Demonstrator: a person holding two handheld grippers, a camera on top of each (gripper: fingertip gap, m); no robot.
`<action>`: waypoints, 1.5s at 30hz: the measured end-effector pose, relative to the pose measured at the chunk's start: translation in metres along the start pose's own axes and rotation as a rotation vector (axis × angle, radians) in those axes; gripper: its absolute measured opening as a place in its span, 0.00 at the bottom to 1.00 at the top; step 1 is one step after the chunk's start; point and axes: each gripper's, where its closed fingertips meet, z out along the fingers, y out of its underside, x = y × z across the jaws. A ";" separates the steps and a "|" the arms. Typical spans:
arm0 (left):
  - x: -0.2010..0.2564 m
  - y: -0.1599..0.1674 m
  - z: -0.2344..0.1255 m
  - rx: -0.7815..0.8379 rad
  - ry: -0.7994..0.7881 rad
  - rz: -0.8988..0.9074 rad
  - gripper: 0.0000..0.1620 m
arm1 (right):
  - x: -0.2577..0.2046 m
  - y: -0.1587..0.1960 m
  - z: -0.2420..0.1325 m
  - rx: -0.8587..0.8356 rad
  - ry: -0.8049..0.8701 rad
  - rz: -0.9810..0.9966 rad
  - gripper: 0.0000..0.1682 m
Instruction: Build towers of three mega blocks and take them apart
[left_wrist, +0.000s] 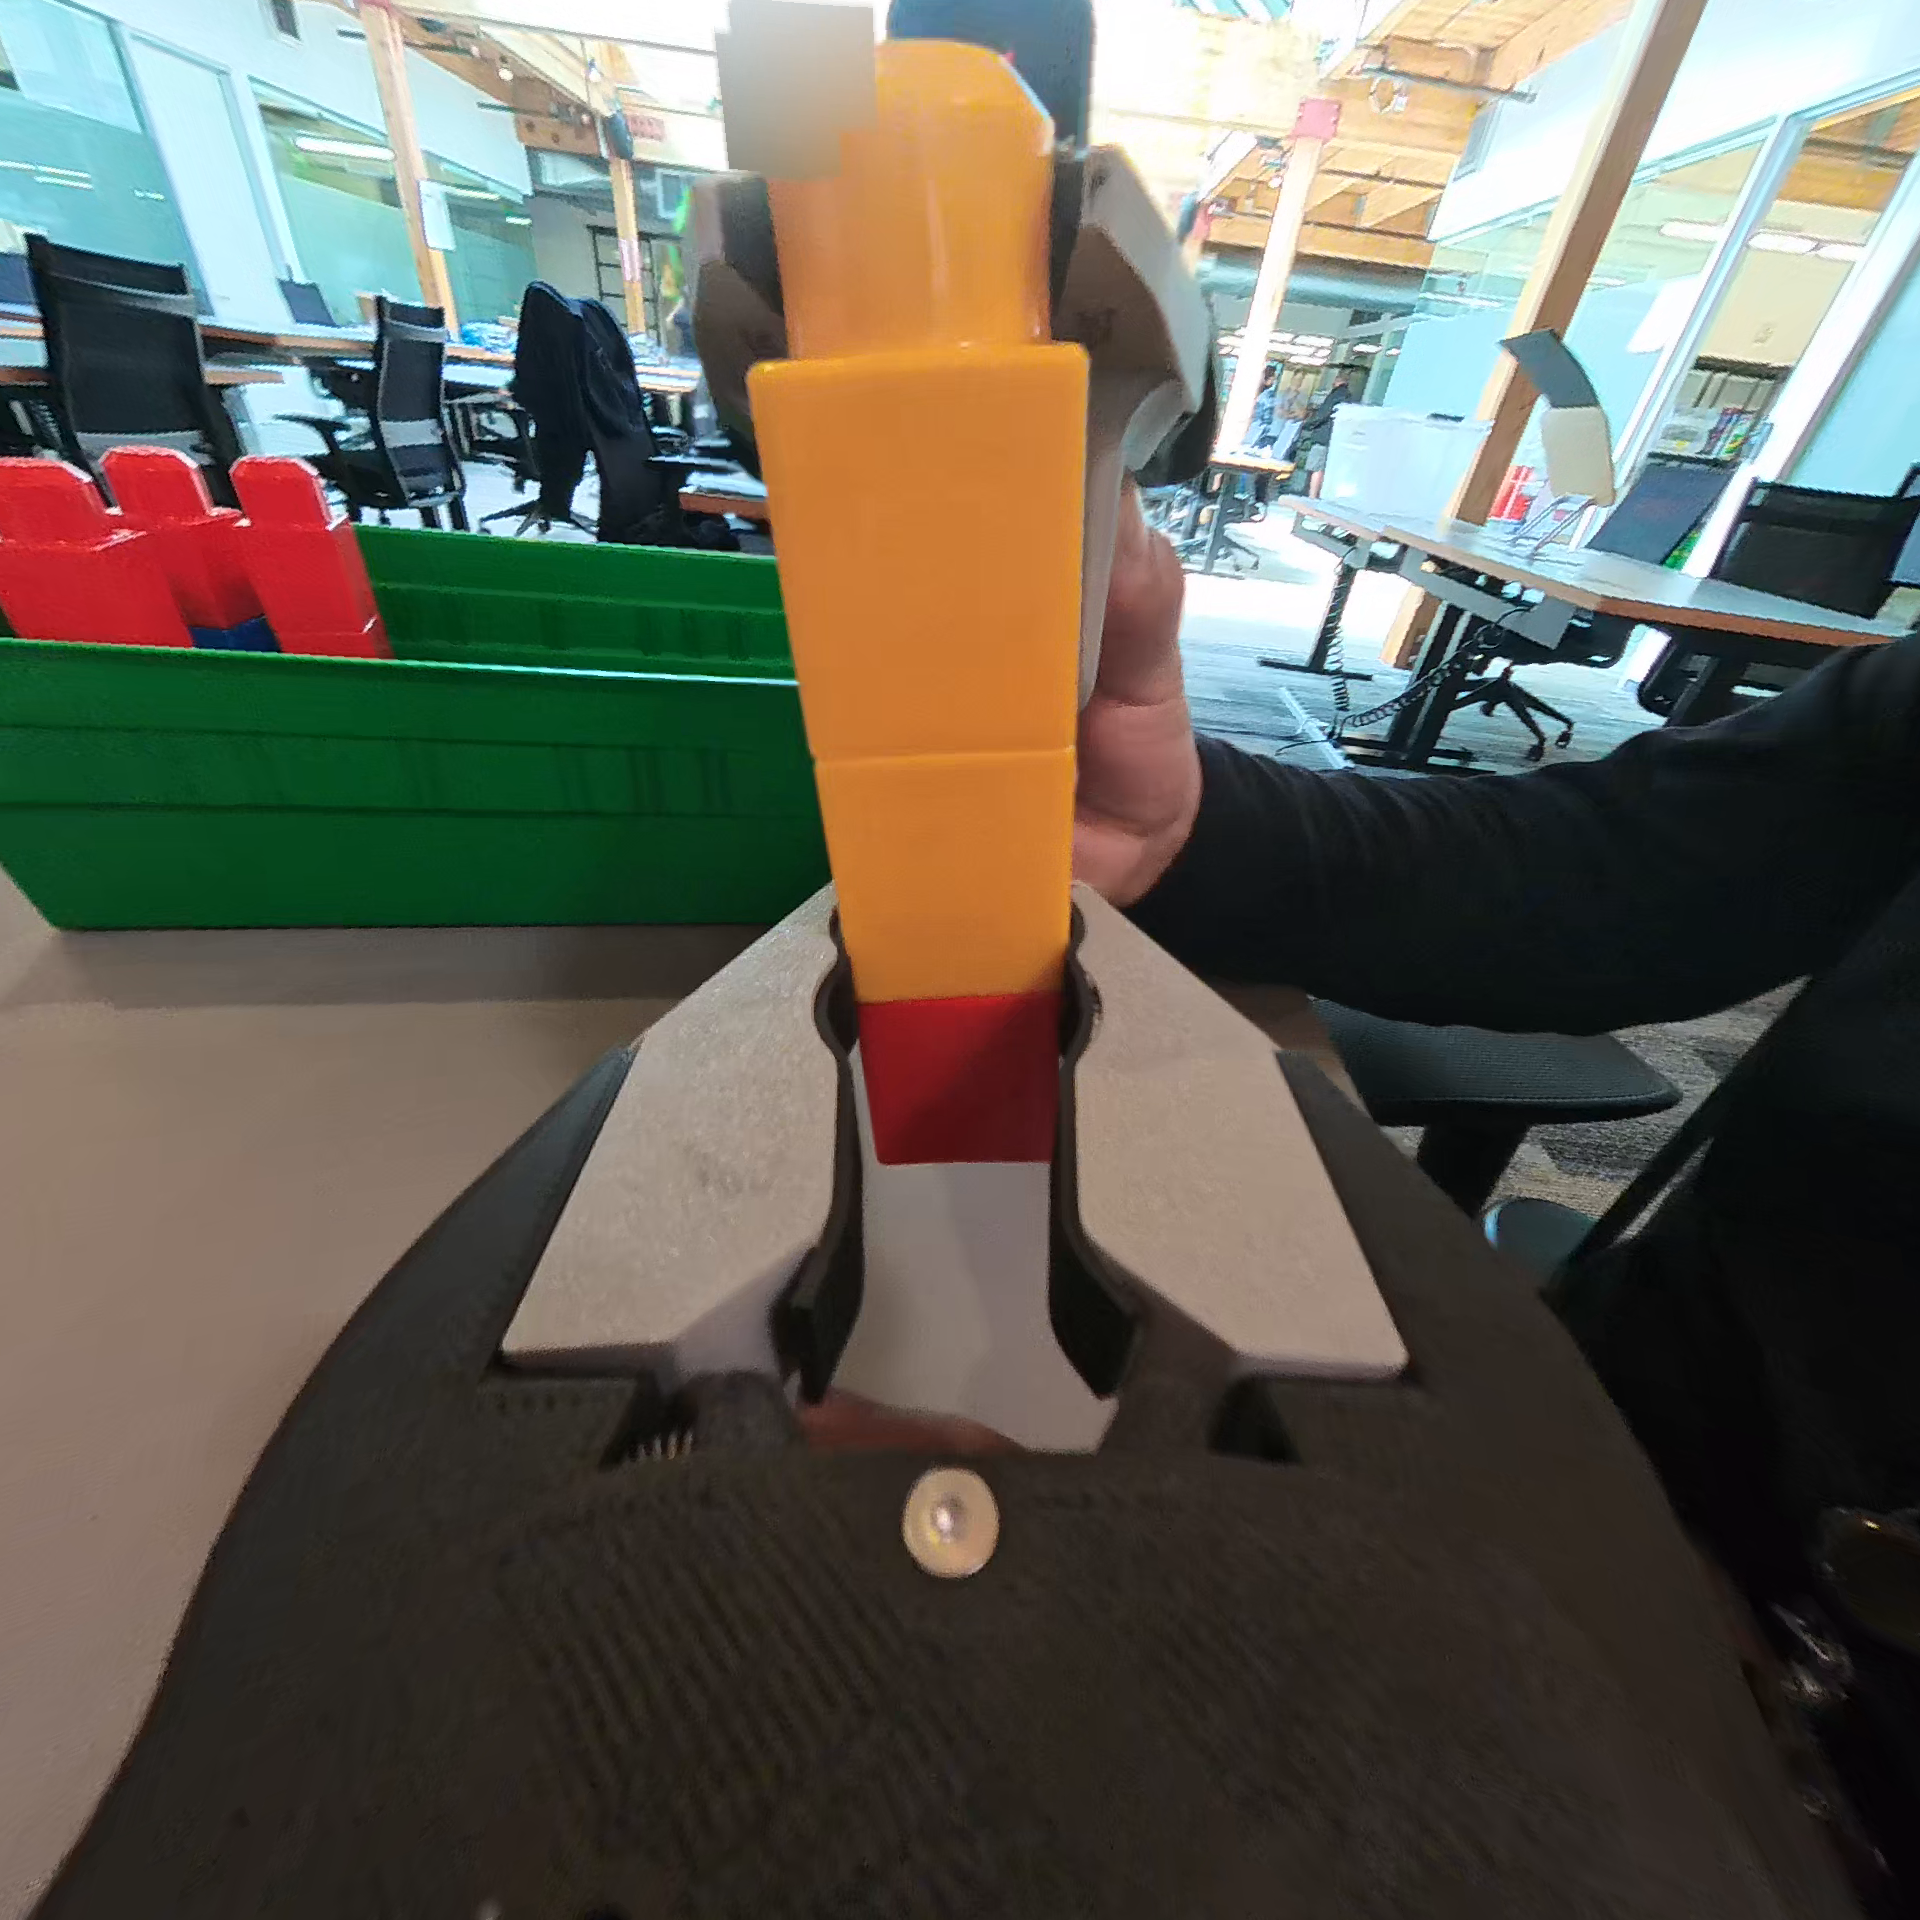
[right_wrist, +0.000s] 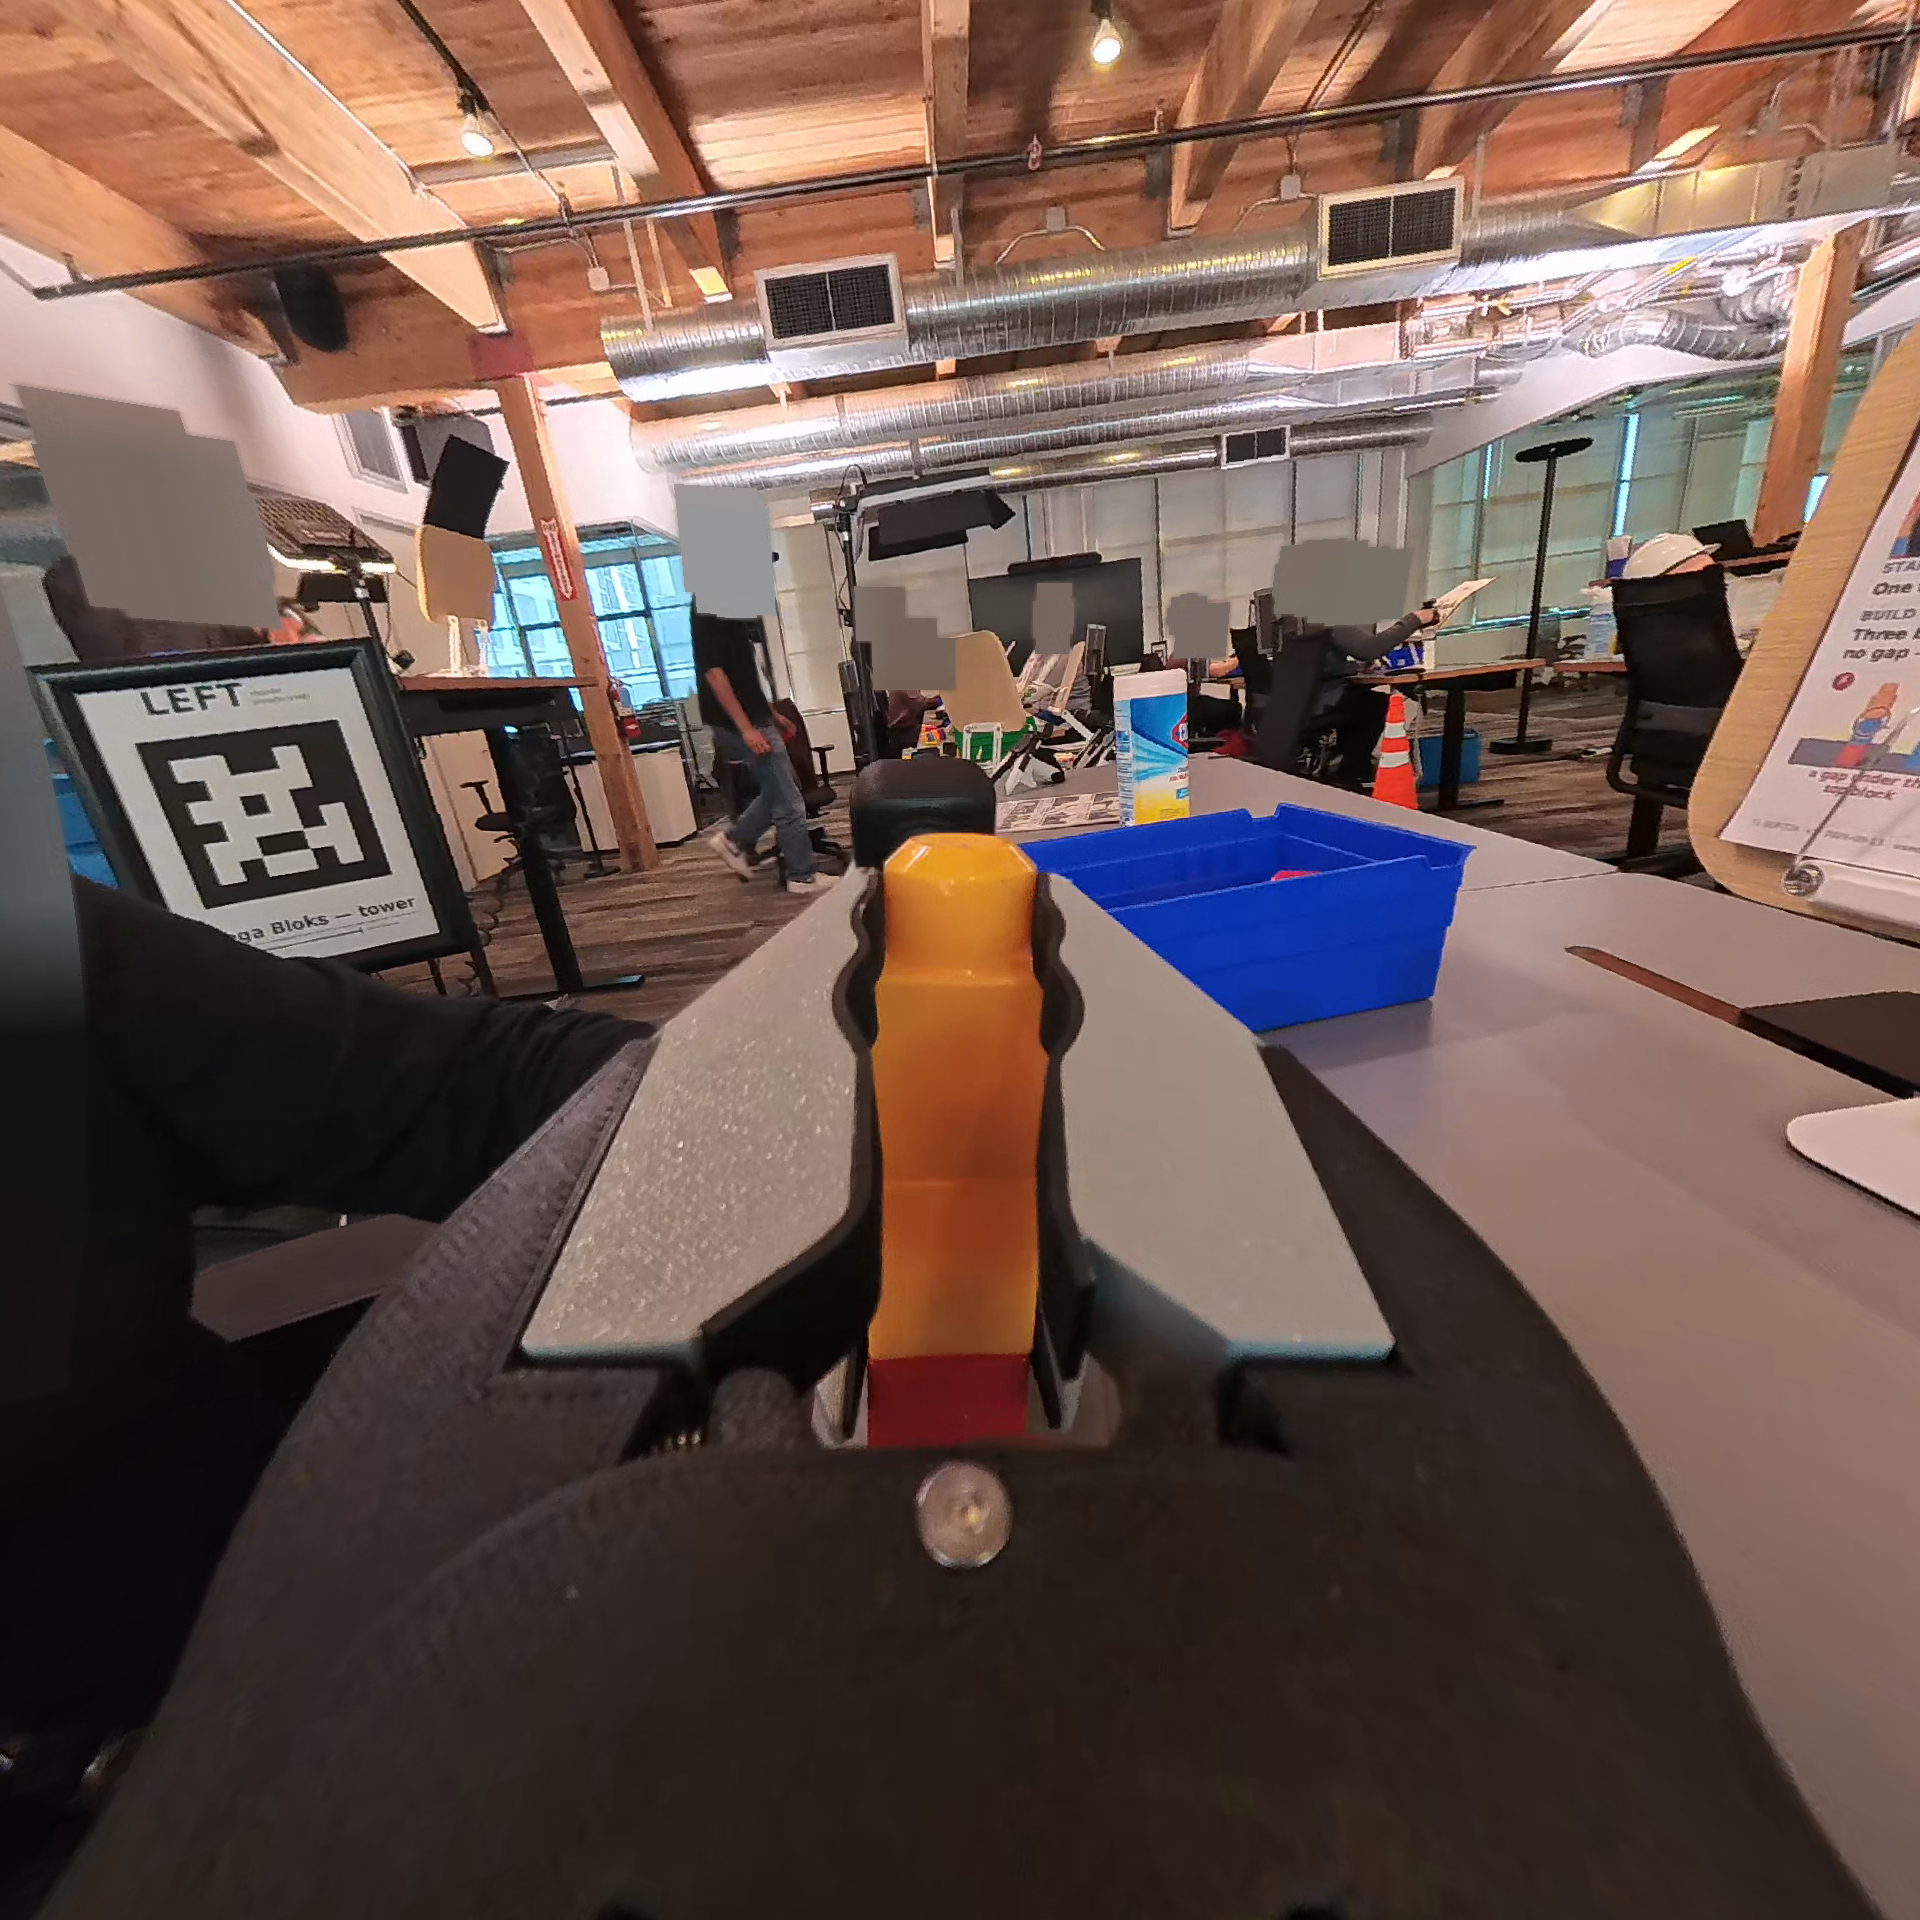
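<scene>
A tower of three blocks is held in the air: a red block (left_wrist: 961, 1081) at the near end, then two yellow blocks (left_wrist: 925, 561) with a stud at the far tip. My left gripper (left_wrist: 956, 935) is shut on the red block and the lower yellow block. My right gripper (right_wrist: 956, 904) is shut on the yellow blocks (right_wrist: 956, 1091), lying along the tower, with the red block (right_wrist: 951, 1397) deep between its fingers. In the left wrist view the right gripper (left_wrist: 1132, 312) shows behind the tower top, with a hand below it.
A green bin (left_wrist: 416, 790) on the grey table (left_wrist: 260, 1195) holds several red blocks (left_wrist: 177, 561). A blue bin (right_wrist: 1278, 935) sits farther along the table, with a red piece inside. A framed marker sign (right_wrist: 260, 800), an instruction board (right_wrist: 1829, 707) and a wipes canister (right_wrist: 1151, 743) stand around. Tip to tip, the grippers are about 10 centimeters apart.
</scene>
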 end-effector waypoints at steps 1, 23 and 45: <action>-0.002 0.002 0.000 -0.011 -0.012 0.000 0.21 | 0.002 0.002 0.000 -0.011 0.016 -0.010 0.15; -0.011 0.014 -0.008 -0.070 0.000 -0.041 0.21 | 0.012 0.031 0.006 -0.134 0.025 -0.008 0.20; -0.054 0.020 -0.022 -0.090 -0.169 -0.171 0.38 | 0.164 -0.075 -0.188 -0.149 1.032 -0.313 0.20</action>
